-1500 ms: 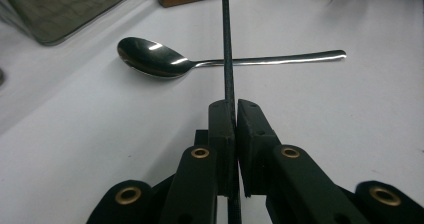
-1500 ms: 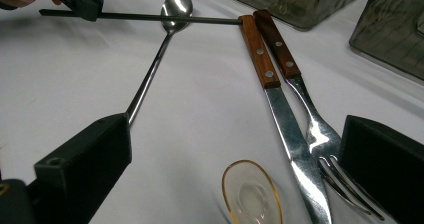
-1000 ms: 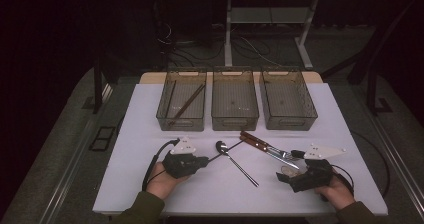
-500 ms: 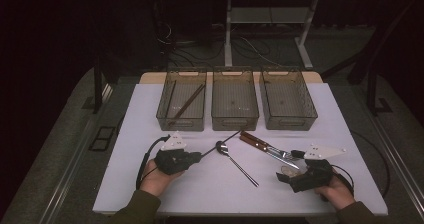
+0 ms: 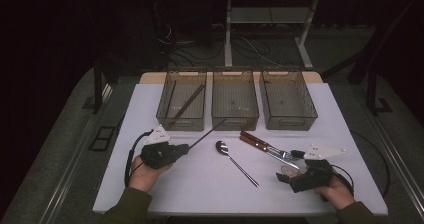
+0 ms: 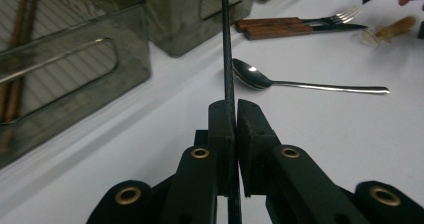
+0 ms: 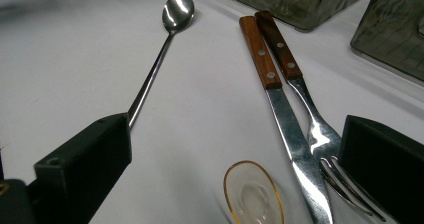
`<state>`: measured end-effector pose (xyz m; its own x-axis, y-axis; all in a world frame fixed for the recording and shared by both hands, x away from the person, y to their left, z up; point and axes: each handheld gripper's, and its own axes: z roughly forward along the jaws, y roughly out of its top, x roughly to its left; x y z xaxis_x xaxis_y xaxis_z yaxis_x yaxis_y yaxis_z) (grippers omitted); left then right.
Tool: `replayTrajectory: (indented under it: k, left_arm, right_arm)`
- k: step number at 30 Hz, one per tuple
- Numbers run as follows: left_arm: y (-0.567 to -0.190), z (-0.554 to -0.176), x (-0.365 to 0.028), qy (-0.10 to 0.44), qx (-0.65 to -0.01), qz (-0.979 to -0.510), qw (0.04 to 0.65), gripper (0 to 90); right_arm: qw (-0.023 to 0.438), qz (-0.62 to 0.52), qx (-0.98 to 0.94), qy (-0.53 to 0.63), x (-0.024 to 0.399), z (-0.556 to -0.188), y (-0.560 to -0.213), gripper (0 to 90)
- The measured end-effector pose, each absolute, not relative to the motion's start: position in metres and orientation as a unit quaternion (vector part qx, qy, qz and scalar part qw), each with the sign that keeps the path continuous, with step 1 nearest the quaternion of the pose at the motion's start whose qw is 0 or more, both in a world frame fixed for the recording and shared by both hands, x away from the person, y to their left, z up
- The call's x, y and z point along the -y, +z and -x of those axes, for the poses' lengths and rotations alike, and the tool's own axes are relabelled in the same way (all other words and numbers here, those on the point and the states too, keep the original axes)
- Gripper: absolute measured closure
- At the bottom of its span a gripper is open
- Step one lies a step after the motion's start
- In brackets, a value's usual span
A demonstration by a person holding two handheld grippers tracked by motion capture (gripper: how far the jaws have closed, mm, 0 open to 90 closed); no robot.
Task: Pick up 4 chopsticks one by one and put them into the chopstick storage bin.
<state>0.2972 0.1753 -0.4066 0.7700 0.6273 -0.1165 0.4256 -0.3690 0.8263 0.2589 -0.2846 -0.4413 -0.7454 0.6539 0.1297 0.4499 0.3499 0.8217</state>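
Observation:
My left gripper is shut on a thin dark chopstick that slants up toward the middle bin. In the left gripper view the jaws pinch the chopstick, which runs straight ahead past the spoon. My right gripper rests at the front right, open, with nothing held. In the right gripper view its fingers stand wide apart around a small clear gold-rimmed spoon, next to the knife and fork with wooden handles.
Three smoky plastic bins stand in a row at the back: the left bin holds brown chopsticks, and the right bin looks empty. A metal spoon, the knife and fork lie mid-table. Cables trail from both grippers.
My left gripper has moved left and slightly up with the dark chopstick in it. The right gripper has stayed in place.

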Motion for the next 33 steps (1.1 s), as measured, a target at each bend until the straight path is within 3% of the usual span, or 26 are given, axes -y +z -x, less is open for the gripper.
replayTrajectory:
  k: [33]
  left_arm:
    - [-0.395, -0.329, -0.208, 0.170, -0.383, -0.769, 0.483, 85.4]
  right_arm:
    - [0.109, -0.339, -0.817, 0.453, 0.283, -0.260, -0.442, 0.6]
